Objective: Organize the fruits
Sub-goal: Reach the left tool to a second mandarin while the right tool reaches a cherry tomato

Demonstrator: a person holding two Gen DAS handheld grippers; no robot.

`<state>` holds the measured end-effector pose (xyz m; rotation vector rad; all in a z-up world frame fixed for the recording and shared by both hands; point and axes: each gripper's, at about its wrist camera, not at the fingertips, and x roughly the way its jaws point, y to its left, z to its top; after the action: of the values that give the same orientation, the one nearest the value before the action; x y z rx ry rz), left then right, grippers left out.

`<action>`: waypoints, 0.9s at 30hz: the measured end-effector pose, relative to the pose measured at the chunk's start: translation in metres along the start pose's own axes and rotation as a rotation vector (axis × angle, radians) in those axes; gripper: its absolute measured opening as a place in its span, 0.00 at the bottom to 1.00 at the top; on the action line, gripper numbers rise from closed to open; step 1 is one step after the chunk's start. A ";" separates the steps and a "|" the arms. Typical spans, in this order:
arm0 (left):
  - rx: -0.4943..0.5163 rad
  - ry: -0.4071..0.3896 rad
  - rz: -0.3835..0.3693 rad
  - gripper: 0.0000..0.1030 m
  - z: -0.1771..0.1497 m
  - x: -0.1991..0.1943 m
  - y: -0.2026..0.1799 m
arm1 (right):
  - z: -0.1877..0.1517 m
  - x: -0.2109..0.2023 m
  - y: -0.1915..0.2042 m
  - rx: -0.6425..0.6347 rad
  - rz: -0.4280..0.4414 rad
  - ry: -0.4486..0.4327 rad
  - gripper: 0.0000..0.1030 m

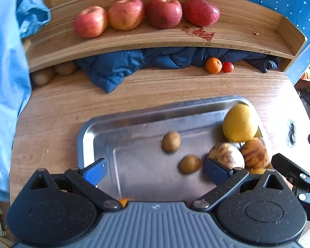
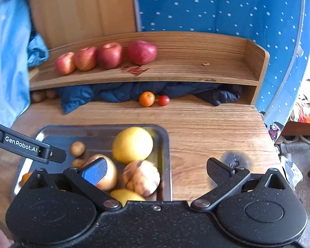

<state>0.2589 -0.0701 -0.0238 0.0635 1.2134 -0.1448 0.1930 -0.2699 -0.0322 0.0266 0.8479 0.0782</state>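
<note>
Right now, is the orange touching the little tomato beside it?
Apart. The right wrist view shows a strip of table between the orange and the tomato.

Wooden desk [image 2: 206, 128] with raised shelf [image 2: 186, 70] is being backed by a blue dotted panel [image 2: 217, 6] ahead; pale wood panelling [image 2: 82, 10] is being shown ahead-left.

The left gripper [image 1: 155, 170] is spread wide, its two blue-padded fingers [image 1: 95, 170] far apart with nothing between them. The right gripper [image 2: 157, 170] is likewise spread wide and holds nothing; its left finger shows a blue pad, its right finger a black ribbed one. Seen from the right wrist view, the left gripper's black arm reaches in from the left edge.
</note>
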 end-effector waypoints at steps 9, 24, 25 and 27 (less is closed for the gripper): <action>-0.033 0.005 -0.019 0.99 0.047 0.029 0.006 | 0.028 0.041 -0.018 0.107 -0.058 -0.025 0.99; -0.041 0.012 -0.230 0.99 0.117 0.090 -0.028 | 0.067 0.115 -0.024 -0.146 -0.085 0.021 0.99; -0.034 0.014 -0.240 0.99 0.120 0.094 -0.032 | 0.069 0.118 -0.024 -0.157 -0.081 0.019 0.99; -0.023 0.015 -0.253 0.99 0.125 0.101 -0.037 | 0.073 0.125 -0.024 -0.173 -0.073 0.014 0.98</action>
<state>0.4044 -0.1302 -0.0738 -0.1101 1.2352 -0.3517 0.3313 -0.2835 -0.0792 -0.1670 0.8524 0.0826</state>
